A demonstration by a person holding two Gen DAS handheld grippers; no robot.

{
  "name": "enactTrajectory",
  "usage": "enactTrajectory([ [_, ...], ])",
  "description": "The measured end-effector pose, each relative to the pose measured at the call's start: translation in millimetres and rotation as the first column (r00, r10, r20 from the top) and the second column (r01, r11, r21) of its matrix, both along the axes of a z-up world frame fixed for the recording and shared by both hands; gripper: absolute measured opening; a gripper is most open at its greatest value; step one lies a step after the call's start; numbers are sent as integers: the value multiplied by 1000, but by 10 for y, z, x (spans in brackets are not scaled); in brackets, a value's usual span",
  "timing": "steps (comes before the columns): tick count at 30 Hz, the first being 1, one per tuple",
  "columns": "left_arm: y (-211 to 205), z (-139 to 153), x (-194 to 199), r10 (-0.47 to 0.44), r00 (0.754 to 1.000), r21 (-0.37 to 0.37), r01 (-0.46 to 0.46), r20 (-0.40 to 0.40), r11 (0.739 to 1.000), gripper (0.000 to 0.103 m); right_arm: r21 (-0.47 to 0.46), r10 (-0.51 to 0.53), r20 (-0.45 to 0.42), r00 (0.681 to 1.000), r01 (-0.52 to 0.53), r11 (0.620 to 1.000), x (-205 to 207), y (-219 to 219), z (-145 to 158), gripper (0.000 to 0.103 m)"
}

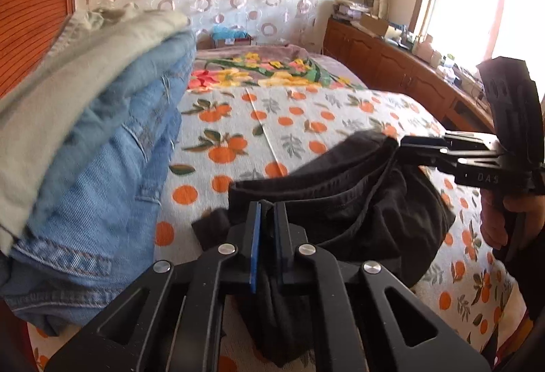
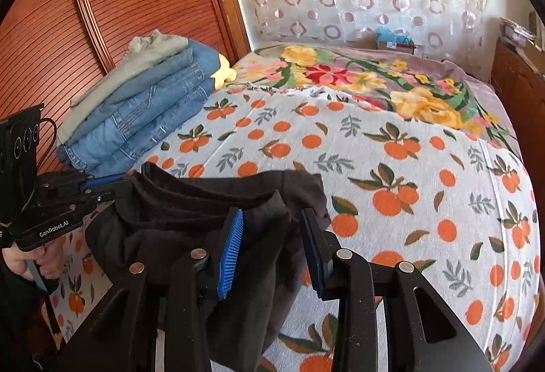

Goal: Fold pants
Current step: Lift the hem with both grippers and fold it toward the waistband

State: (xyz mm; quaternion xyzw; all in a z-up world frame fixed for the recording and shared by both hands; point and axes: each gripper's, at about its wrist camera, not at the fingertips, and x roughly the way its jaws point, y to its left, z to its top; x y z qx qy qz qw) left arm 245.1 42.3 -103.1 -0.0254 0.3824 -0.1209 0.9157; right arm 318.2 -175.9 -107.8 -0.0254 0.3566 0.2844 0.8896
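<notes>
Fingers of the left gripper [image 1: 267,237] are clenched on a bunched edge of the black pants [image 1: 344,201]; the right gripper [image 2: 272,252] stands parted around another fold, no pinch being visible. The pants are held up over the bed [image 2: 391,147], sagging between both. Soft, light, limp cloth is judged; the waistband edge should be taken, well apart.
</notes>
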Motion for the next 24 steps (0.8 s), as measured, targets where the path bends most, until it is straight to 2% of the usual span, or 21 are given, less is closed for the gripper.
enactTrajectory([
  [4, 26, 59, 81, 19, 1000, -22, -19, 12, 1000, 8, 0, 21, 0, 1000, -21, 1000, 33, 51, -34, 21],
  [5, 26, 66, 101, 22, 1000, -22, -21, 12, 1000, 8, -2, 23, 0, 1000, -23, 1000, 48, 62, -46, 10],
  [7, 10, 65, 140, 25, 1000, -9, -25, 15, 1000, 8, 4, 17, 12, 1000, -17, 1000, 55, 66, -51, 0],
  [13, 25, 37, 223, 56, 998, -5, -55, 17, 998, 8, -21, -53, 118, 992, 56, 998, 32, 30, 35, 0],
  [16, 9, 67, 236, 62, 998, -10, -62, 16, 998, 9, -22, -57, 90, 994, 60, 998, 63, 17, 12, 0],
  [19, 13, 80, 239, 65, 998, -9, -65, 5, 998, 17, -9, -31, 88, 996, 31, 999, 8, 23, -1, 0],
  [24, 64, 123, 131, 61, 998, -28, -61, 6, 998, 38, -26, -14, 77, 997, 16, 1000, -6, 39, -32, 21],
])
